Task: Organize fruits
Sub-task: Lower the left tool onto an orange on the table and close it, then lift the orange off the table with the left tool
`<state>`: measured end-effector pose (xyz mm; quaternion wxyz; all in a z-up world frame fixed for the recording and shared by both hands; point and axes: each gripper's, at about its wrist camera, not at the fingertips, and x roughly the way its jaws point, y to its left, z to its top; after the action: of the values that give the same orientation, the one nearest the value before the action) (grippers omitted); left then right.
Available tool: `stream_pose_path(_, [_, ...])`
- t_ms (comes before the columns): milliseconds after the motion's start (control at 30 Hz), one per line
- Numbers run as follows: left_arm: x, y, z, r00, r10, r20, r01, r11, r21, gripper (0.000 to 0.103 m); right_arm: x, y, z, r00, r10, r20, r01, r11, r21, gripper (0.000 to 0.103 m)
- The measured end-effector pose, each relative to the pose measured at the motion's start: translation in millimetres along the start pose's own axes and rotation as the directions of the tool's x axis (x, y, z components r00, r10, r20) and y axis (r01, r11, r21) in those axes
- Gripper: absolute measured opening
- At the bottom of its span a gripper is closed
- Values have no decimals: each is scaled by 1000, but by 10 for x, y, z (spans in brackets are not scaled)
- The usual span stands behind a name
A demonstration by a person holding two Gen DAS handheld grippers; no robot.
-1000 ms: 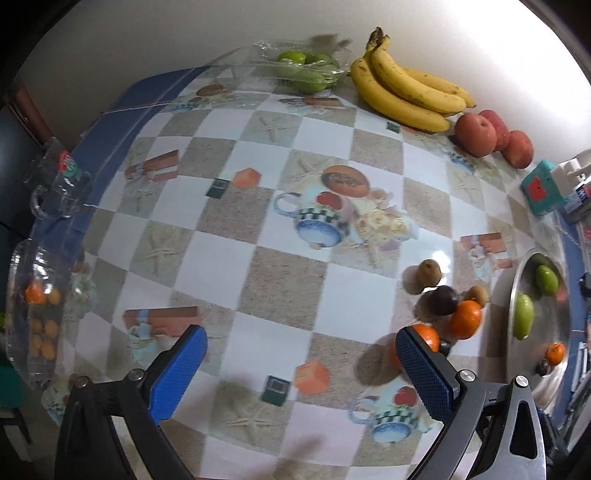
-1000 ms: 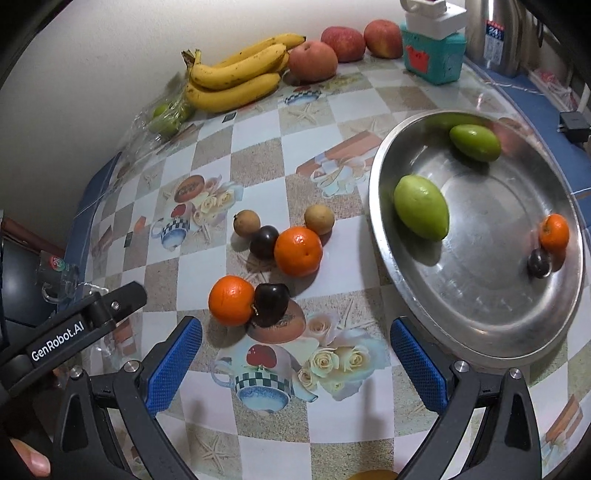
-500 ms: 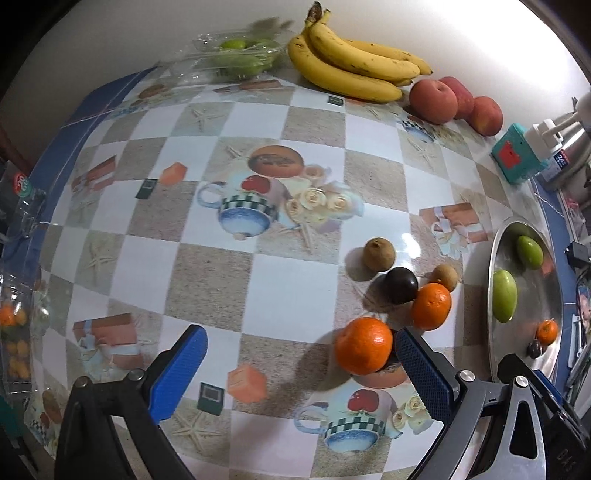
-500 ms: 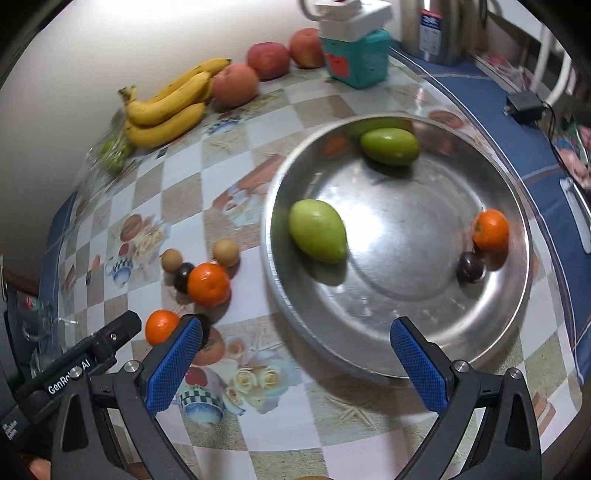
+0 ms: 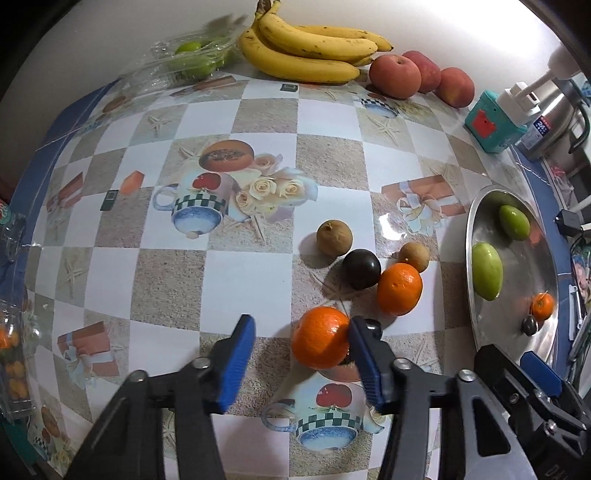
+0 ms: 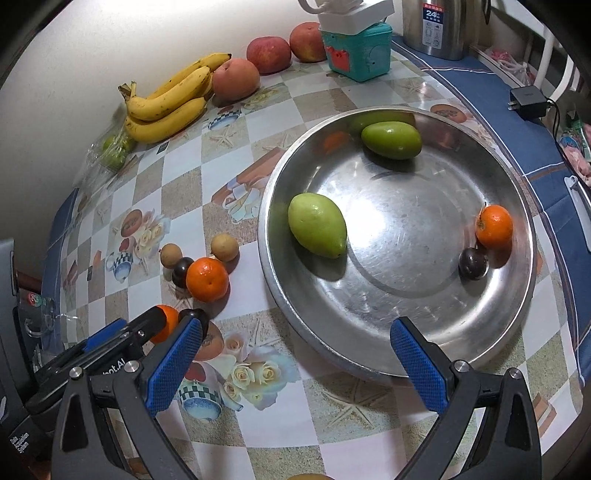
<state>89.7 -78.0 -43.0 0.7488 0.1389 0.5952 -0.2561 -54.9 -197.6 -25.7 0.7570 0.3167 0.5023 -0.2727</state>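
An orange (image 5: pixel 319 338) lies on the checked tablecloth between the jaws of my left gripper (image 5: pixel 301 325). The jaws are closing: the right pad touches the orange, the left pad still stands apart. A dark plum (image 6: pixel 195 315) sits right behind it, mostly hidden in the left wrist view. Further back lie a second orange (image 5: pixel 399 283), another dark plum (image 5: pixel 361 268) and two brown longans (image 5: pixel 333 237). My right gripper (image 6: pixel 297 326) hangs open over the near rim of the steel plate (image 6: pixel 406 295), which holds two green mangoes (image 6: pixel 317 225), a small orange (image 6: pixel 494 226) and a plum (image 6: pixel 472 263).
Bananas (image 5: pixel 314 44), three red apples (image 5: pixel 395 72) and a bag of green fruit (image 5: pixel 192 59) line the far wall. A teal box (image 6: pixel 356 50) and a steel flask (image 6: pixel 439 26) stand at the back right. A charger (image 6: pixel 528 101) lies on blue cloth.
My left gripper moved toward the near orange, and its jaws narrowed around it. The right gripper swung from the loose fruit to over the plate, then stayed put.
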Motion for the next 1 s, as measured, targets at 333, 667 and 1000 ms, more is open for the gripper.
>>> stream_pose_path(333, [33, -64, -1, 1000, -17, -15, 17, 1000, 16, 43, 39, 0, -15, 1000, 0, -16, 1, 1000, 3, 102])
stream_pose_path(667, [19, -52, 13, 998, -58, -26, 58, 998, 2, 32, 73, -2, -23, 1000, -11, -26, 11, 1000, 1, 102])
stream_pose_path(1000, [-48, 39, 37, 995, -101, -13, 101, 994, -42, 22, 114, 21, -39, 999, -11, -41, 11, 1000, -7, 102])
